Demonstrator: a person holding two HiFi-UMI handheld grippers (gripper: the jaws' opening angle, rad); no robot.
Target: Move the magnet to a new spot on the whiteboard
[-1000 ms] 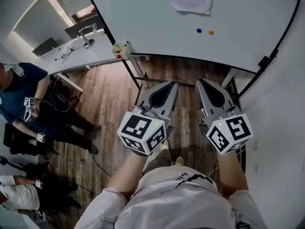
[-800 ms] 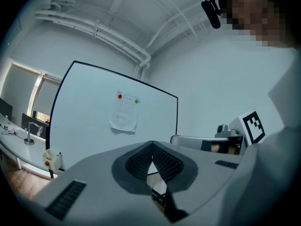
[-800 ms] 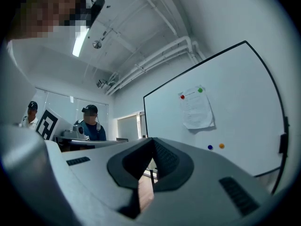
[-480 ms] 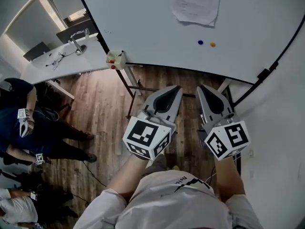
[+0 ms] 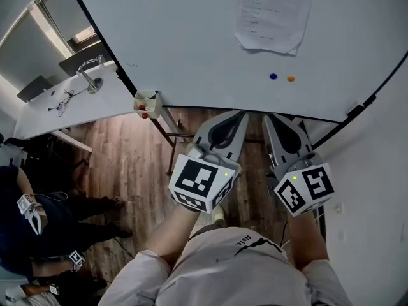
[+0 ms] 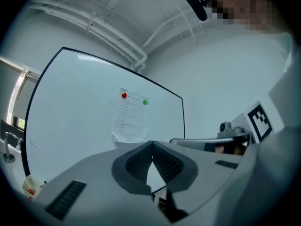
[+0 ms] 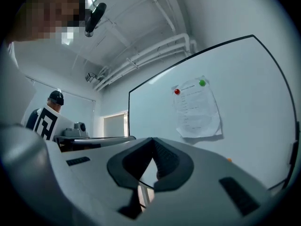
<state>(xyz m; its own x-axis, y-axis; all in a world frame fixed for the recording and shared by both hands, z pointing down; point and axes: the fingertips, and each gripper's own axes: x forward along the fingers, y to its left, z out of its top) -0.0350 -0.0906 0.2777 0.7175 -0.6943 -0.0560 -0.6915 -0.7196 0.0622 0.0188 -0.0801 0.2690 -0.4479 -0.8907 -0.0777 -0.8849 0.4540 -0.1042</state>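
Reach stage, I'd judge: no magnet is being gripped yet

The left gripper (image 5: 240, 115) and right gripper (image 5: 268, 117) are hovering clenched and empty below the paper sheet (image 5: 271, 14) on the whiteboard (image 5: 178, 43). The blue magnet (image 5: 273, 76) and orange magnet (image 5: 291, 78) are sitting just under that sheet. The next move likely calls for opening one gripper around a magnet.

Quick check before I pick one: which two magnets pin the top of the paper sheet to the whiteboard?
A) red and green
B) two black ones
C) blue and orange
A: in the left gripper view the red magnet and green magnet sit on the top corners of the paper sheet, while the blue magnet and orange magnet sit on bare whiteboard below it.
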